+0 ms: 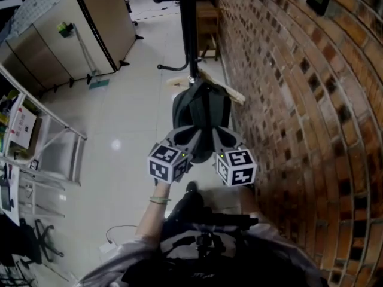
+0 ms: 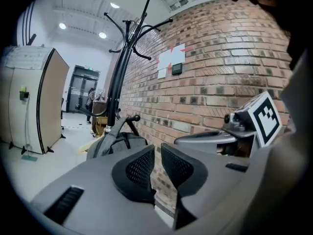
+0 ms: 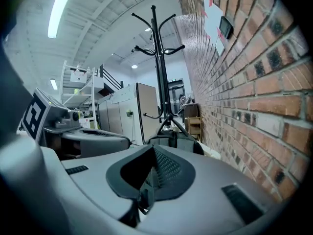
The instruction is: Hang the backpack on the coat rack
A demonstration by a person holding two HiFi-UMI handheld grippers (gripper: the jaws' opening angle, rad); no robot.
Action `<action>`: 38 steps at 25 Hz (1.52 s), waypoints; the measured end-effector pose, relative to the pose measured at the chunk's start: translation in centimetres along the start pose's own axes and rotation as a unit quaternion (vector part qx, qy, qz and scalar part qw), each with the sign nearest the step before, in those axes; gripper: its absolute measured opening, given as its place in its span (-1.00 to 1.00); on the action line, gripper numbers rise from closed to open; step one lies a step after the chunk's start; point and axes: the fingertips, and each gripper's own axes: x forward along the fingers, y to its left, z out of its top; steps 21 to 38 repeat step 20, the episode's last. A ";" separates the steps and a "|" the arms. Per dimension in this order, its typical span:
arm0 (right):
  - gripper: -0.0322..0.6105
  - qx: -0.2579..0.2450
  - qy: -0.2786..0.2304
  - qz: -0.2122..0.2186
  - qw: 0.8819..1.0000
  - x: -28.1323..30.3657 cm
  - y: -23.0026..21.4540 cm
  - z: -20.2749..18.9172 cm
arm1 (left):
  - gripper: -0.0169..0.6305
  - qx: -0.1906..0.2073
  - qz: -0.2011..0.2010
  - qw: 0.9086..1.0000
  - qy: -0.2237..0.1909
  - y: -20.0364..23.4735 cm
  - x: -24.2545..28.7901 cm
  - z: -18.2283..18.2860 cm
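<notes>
Grey left tool (image 2: 157, 153) and right tool (image 3: 151, 164) are both sitting pinched together, gripping nothing, side by side. Just ahead, the backpack (image 1: 200, 109) is slumping on the floor (image 1: 137, 118) at the foot of the coat rack (image 1: 189, 34), beside the brick wall (image 1: 299, 112). I'm judging it soft, floppy, fairly light; I'm favouring its top handle over loose fabric.

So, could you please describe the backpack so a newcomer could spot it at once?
Along the brick wall stands a black coat rack. At its foot sits the backpack, a dark grey soft bag with straps, unlike the pale wooden plank beside it.
</notes>
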 end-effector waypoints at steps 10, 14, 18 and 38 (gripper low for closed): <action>-0.87 0.006 -0.010 0.008 1.000 -2.1 2.2 -0.8 | -0.82 -0.018 0.030 0.999 -0.012 -1.6 -2.7 -0.3; -0.87 0.005 -0.008 0.011 1.000 -2.6 2.5 -1.2 | -0.82 -0.022 0.031 0.999 -0.008 -2.1 -3.1 -0.9; -0.87 0.005 -0.009 0.008 1.000 -3.3 2.7 -1.3 | -0.82 -0.024 0.033 0.999 -0.006 -2.4 -3.5 -1.2; -0.87 0.007 -0.011 0.007 1.000 -3.6 2.6 -1.4 | -0.82 -0.026 0.033 0.999 -0.009 -2.6 -3.7 -1.1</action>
